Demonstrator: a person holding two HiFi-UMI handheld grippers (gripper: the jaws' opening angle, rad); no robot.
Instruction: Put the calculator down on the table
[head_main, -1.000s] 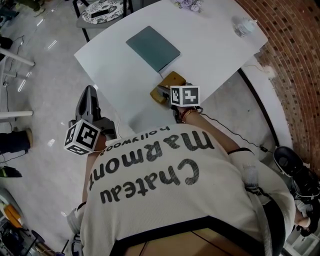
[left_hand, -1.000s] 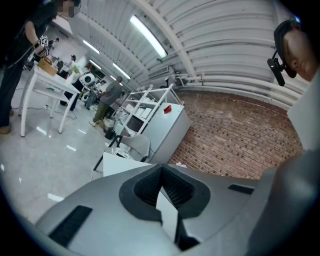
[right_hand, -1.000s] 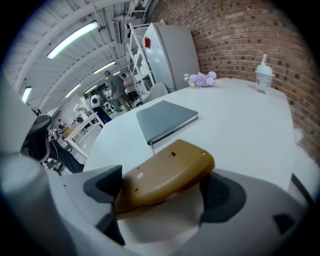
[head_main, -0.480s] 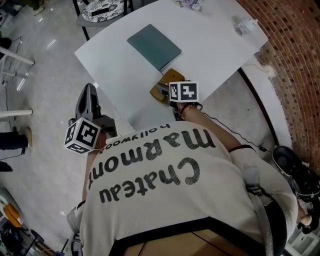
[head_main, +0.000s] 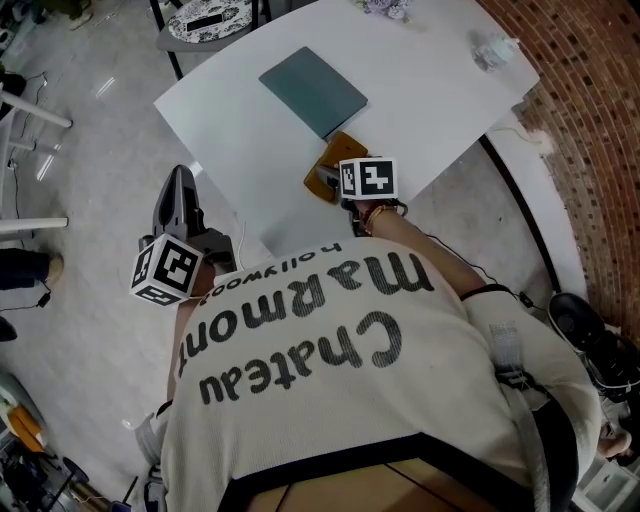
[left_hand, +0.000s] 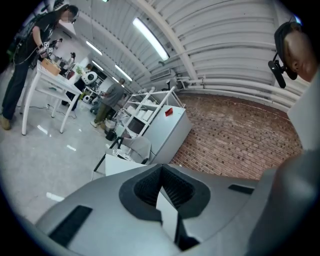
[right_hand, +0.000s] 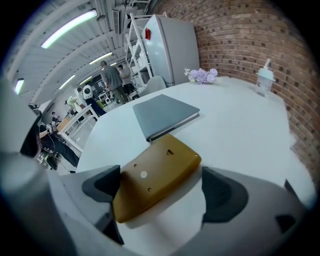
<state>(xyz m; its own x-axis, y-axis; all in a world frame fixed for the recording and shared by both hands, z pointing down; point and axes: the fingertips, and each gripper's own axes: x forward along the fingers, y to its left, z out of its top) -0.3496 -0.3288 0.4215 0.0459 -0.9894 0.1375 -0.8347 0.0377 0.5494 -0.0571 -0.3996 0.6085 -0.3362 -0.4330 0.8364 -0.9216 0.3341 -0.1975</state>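
The left tool (left_hand: 162, 192) is hanging closed and empty at 8 o'clock. The right tool (right_hand: 162, 192) is gaping around the calculator (right_hand: 155, 177), which is lying on the counter (right_hand: 240, 130), keys hidden underneath. A grey notebook (right_hand: 165, 114) is lying beyond, at 12 o'clock.

Left gripper (left_hand: 161, 186) jaws closed, off the table (head_main: 430, 90). Right gripper (right_hand: 164, 189) jaws apart at table's near edge.

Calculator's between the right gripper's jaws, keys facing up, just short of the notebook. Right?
Not quite: the calculator is back side up, a plain brown shell with screw holes and no keys, as the right gripper view shows. The rest holds: it is between the jaws of the right gripper, which stand apart, just short of the notebook.
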